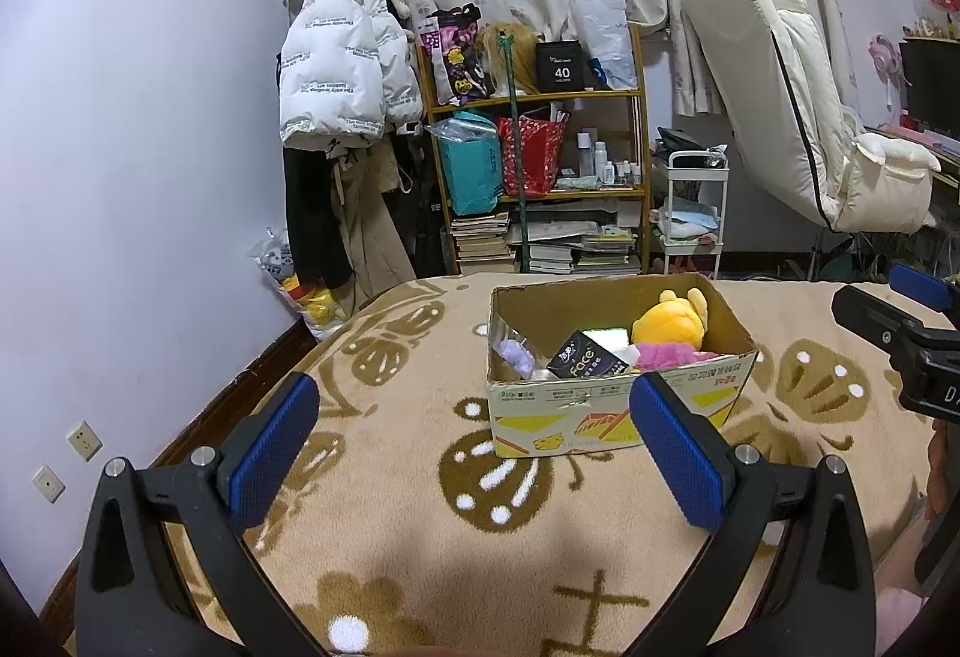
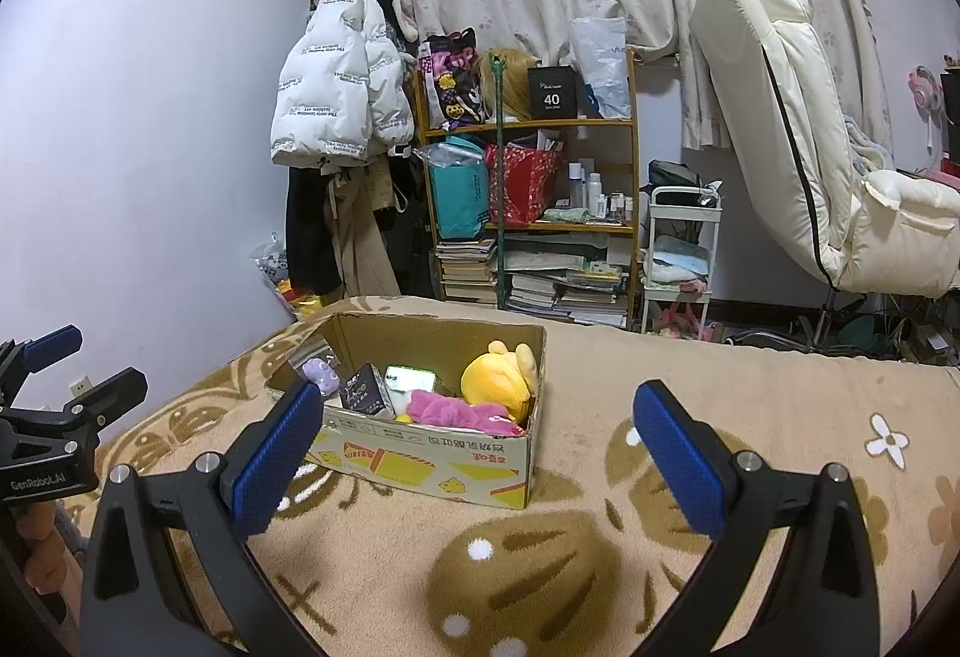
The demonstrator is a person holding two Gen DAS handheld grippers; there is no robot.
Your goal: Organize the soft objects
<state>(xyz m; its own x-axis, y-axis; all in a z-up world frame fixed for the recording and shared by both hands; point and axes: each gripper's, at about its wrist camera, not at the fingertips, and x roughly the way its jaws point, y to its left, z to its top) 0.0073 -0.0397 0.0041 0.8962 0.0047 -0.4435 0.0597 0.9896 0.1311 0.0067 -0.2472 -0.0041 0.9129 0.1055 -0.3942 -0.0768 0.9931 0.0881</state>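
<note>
An open cardboard box (image 1: 618, 417) (image 2: 420, 453) stands on the beige patterned blanket (image 1: 420, 537) (image 2: 570, 567). Inside lie a yellow plush toy (image 1: 669, 324) (image 2: 498, 381), a pink plush (image 1: 666, 356) (image 2: 456, 408), a small purple plush (image 1: 516, 354) (image 2: 318, 374), a dark tissue pack (image 1: 585, 360) (image 2: 363, 393) and a green-white pack (image 2: 411, 378). My left gripper (image 1: 474, 444) is open and empty, short of the box. My right gripper (image 2: 474, 453) is open and empty, near the box's front. Each gripper shows at the edge of the other's view: the right one (image 1: 900, 321), the left one (image 2: 54, 375).
Beyond the bed stand a cluttered wooden shelf (image 1: 534, 165) (image 2: 528, 177) with bags and books, hanging coats (image 1: 342, 57) (image 2: 336, 87), a white cart (image 1: 690, 219) (image 2: 678, 261) and a cream recliner chair (image 1: 798, 117) (image 2: 828, 147). The wall (image 1: 120, 147) is at left.
</note>
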